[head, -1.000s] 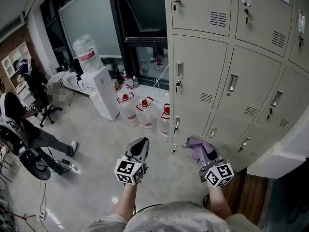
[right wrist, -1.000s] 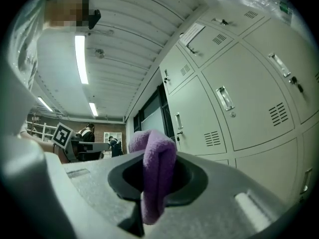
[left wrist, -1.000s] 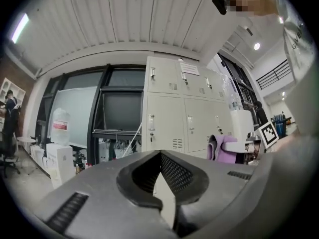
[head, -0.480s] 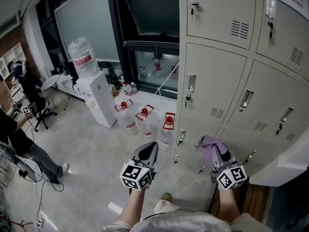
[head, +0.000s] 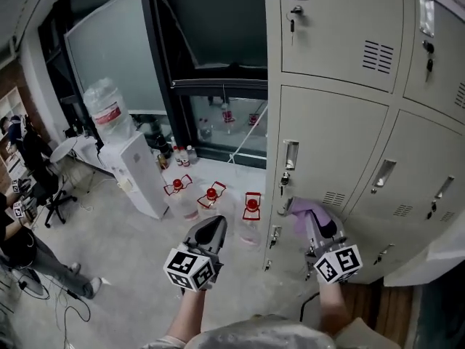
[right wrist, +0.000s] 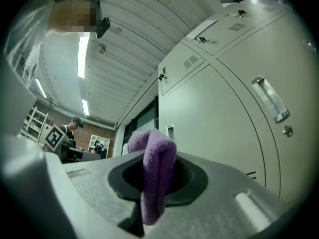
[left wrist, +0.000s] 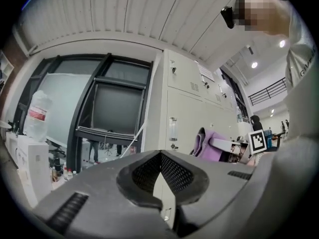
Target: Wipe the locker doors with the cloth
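A bank of beige locker doors (head: 330, 147) fills the right of the head view, each with a metal handle (head: 290, 155) and vent slots. My right gripper (head: 314, 219) is shut on a folded purple cloth (head: 306, 210), held just in front of a lower locker door; the cloth (right wrist: 157, 171) sticks up between the jaws, with the lockers (right wrist: 234, 118) close ahead. My left gripper (head: 211, 229) hangs to the left of the lockers, jaws together and nothing between them (left wrist: 160, 162). The purple cloth (left wrist: 212, 144) shows at its right.
Several water jugs with red caps (head: 211, 198) stand on the floor by the locker corner. A white water dispenser (head: 134, 162) with a bottle stands at the left, before dark windows (head: 211, 49). A person sits on an office chair (head: 33, 173) far left.
Both grippers have risen relative to the lockers, and the view has tilted up. The right gripper with the cloth now sits near the middle row's door instead of the bottom row.
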{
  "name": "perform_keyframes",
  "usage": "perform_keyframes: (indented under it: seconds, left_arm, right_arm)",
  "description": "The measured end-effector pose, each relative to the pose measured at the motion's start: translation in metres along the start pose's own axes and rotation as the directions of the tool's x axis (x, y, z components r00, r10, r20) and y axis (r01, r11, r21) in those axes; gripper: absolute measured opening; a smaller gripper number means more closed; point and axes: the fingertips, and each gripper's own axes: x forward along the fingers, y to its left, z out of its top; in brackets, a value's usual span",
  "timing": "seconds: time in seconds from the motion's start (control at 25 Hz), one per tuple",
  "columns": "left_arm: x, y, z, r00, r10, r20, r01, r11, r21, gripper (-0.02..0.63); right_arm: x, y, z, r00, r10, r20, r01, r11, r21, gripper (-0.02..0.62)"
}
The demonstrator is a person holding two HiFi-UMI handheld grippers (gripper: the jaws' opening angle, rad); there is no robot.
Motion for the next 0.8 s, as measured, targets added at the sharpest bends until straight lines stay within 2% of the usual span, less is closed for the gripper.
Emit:
perform_keyframes:
  seconds: [0.16,0.32,0.48,0.64,0.8]
  left_arm:
    - [0.04,0.006,-0.001,0.998,-0.069,-0.011,0.069,0.998,0.007,-0.002]
    - [0.069,0.006,0.005,0.992,-0.125,-0.022,0.126,0.991,0.044,-0.002]
    - [0.09,0.007,0.021,0.989,-0.147,-0.012,0.147,0.988,0.055,-0.002]
    - [0.109,0.0,0.036,0.981,-0.196,0.002,0.195,0.978,0.078,-0.002]
    - [0.127,-0.006,0.048,0.968,-0.248,0.041,0.246,0.968,0.055,-0.002]
  right_arm:
    - [0.022,-0.009,0.008,1.0,-0.007,0.008,0.007,0.999,-0.04,0.057]
    - [0.039,-0.018,0.025,1.0,-0.022,0.017,0.024,0.993,-0.117,0.057]
    - [0.061,-0.013,0.059,0.998,-0.014,0.055,0.024,0.982,-0.187,0.057]
    - [0.085,-0.012,0.094,0.995,-0.051,0.08,0.069,0.969,-0.239,0.057]
    - [0.115,-0.013,0.13,0.992,-0.08,0.1,0.105,0.957,-0.272,0.057]
